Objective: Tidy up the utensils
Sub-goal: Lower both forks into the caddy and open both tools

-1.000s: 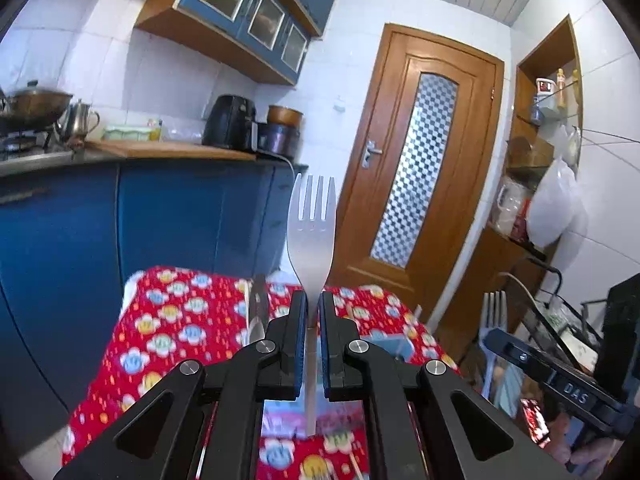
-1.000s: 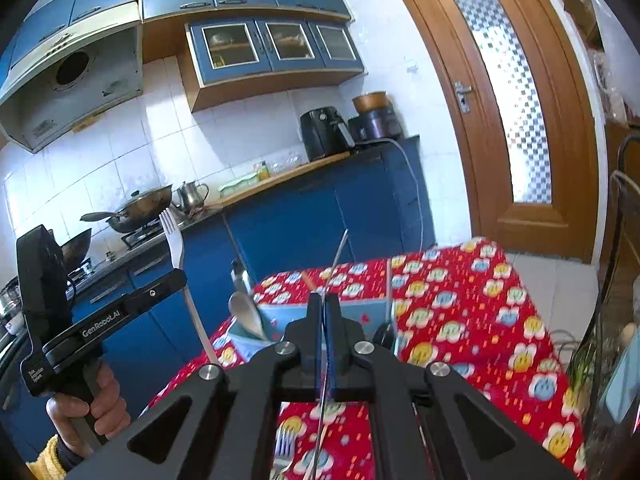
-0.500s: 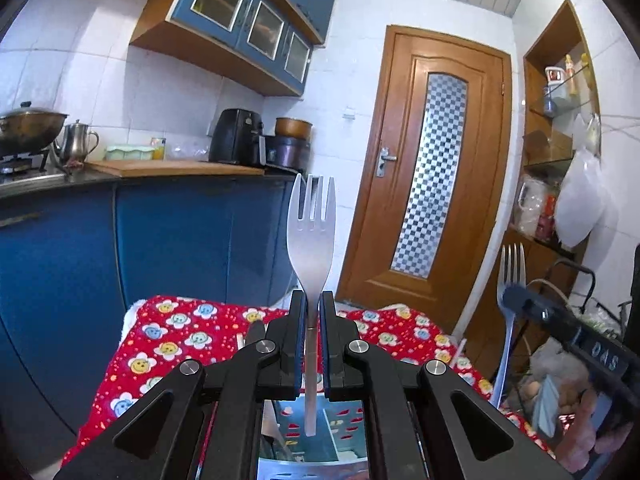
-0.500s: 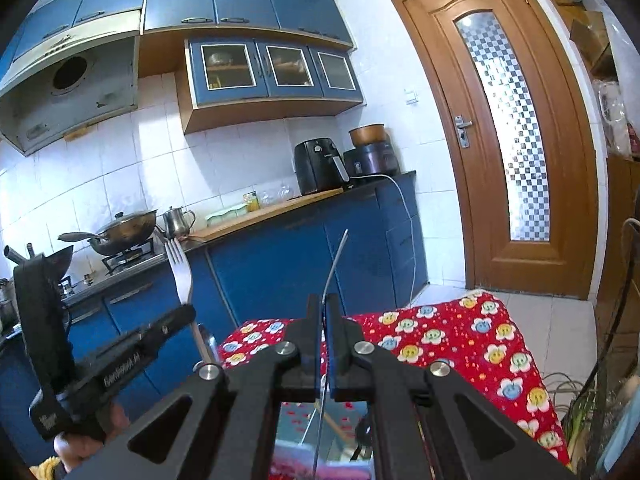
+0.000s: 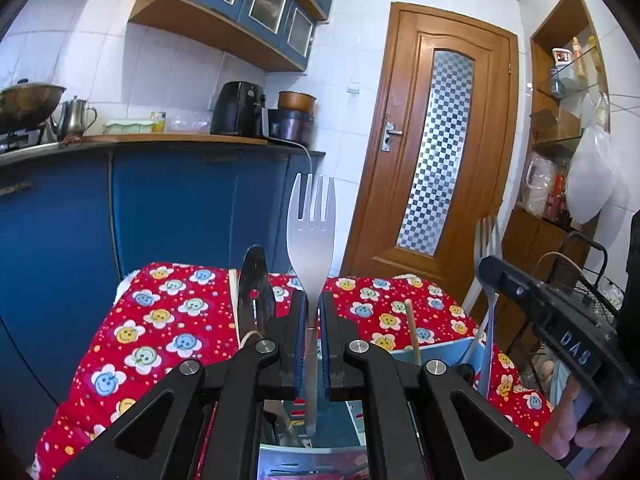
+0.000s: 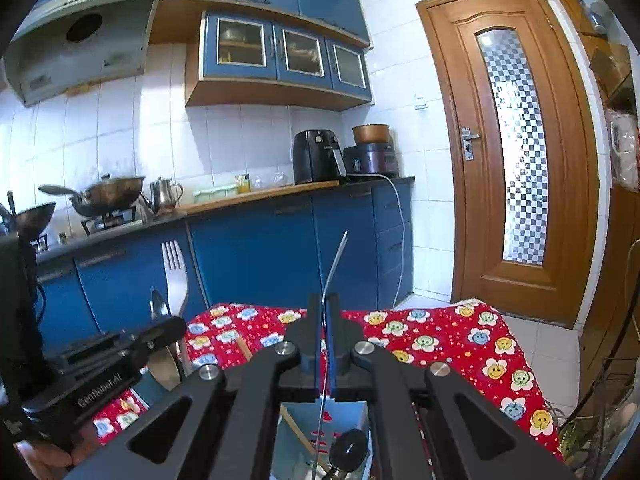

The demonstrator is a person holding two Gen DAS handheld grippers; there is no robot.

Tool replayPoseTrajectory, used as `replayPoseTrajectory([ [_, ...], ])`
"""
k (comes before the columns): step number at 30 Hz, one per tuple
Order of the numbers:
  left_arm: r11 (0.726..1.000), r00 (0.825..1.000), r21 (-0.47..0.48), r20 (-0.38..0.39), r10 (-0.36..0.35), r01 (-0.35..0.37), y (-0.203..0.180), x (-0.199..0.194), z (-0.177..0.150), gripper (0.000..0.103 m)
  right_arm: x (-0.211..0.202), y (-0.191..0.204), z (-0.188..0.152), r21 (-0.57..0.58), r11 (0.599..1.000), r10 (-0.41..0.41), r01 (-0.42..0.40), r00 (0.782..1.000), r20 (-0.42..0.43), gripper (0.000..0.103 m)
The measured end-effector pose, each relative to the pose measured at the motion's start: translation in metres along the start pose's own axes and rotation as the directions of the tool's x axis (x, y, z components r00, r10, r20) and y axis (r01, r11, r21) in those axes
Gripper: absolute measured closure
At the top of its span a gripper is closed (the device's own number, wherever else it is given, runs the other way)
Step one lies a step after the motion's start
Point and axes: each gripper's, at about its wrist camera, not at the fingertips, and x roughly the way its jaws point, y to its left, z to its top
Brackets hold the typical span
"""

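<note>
1. While a person holds a handheld gripper in each hand above a table draped in a red tablecloth printed with smiling flowers, each gripper carries a fork.
2. Clamped on a steel fork, the left gripper holds it upright by the handle, tines up and broad face to its camera.
3. Closed on a second fork, the right gripper holds it upright too, seen edge-on as a thin curved line.
4. Just under both grippers stands a light blue utensil holder, open-topped, on the tablecloth.
5. Standing in the holder are a spoon and a wooden chopstick.
6. Both fork handles hang down toward the holder's open top; whether they touch anything inside cannot be told.
7. Behind the table run blue kitchen cabinets and a wooden door.
</note>
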Motion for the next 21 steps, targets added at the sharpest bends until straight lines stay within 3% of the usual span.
replayPoseTrajectory([
  [9,1.0,1.0,0.008,0.003,-0.002,0.002,-0.004,-0.001,-0.001,0.097,0.001,0.004,0.011,-0.04,0.999,-0.026,0.028,0.998,0.058,0.1],
  [17,1.0,0.998,0.001,-0.06,-0.019,0.019,-0.003,0.006,-0.009,0.096,0.013,0.002,-0.01,-0.024,1.0,-0.004,0.003,0.999,-0.037,0.099],
  [20,1.0,0.997,-0.009,-0.076,-0.029,0.028,-0.003,0.003,-0.009,0.091,0.008,-0.001,-0.012,0.015,1.0,0.019,-0.019,0.999,-0.051,0.089],
  [21,0.999,0.996,-0.012,-0.079,-0.031,0.03,-0.003,0.001,-0.009,0.087,0.004,-0.002,-0.011,0.027,0.999,0.029,-0.028,0.999,-0.046,0.081],
])
